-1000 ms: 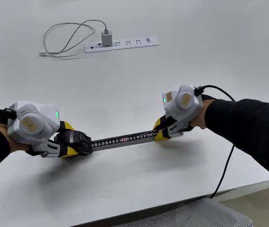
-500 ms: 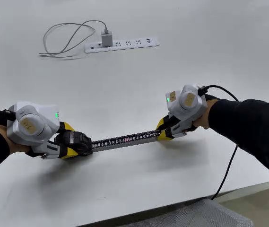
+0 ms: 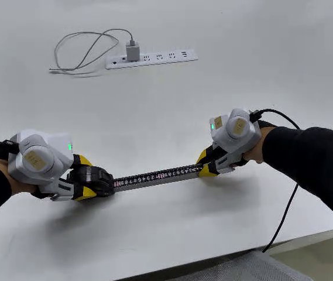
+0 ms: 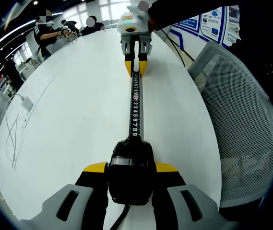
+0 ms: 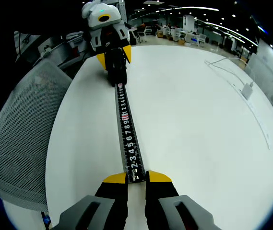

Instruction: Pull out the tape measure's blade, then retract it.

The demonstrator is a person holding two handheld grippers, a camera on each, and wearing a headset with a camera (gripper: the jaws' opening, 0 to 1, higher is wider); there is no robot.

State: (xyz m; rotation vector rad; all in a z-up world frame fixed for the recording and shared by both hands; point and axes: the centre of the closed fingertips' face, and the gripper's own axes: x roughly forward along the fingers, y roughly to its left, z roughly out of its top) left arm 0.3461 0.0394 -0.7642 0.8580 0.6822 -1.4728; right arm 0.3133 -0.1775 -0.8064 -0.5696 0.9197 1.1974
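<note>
Clamped tape measure (image 3: 94, 180) by its body in jaws of left gripper (image 3: 86, 176), low over worktop (image 3: 172, 99); pinched tip of drawn-out blade (image 3: 154, 176) in closed jaws of right gripper (image 3: 204, 164). Judged blade thin, springy, quick to snap back: best held at end hook.

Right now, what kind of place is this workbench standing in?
Probably a large open-plan office or lab hall: a long white table with a power strip on it, a mesh office chair beside it, and rows of ceiling lights over more desks far behind.

Outstretched blade (image 3: 154, 176) across open table (image 3: 242, 70)
</note>
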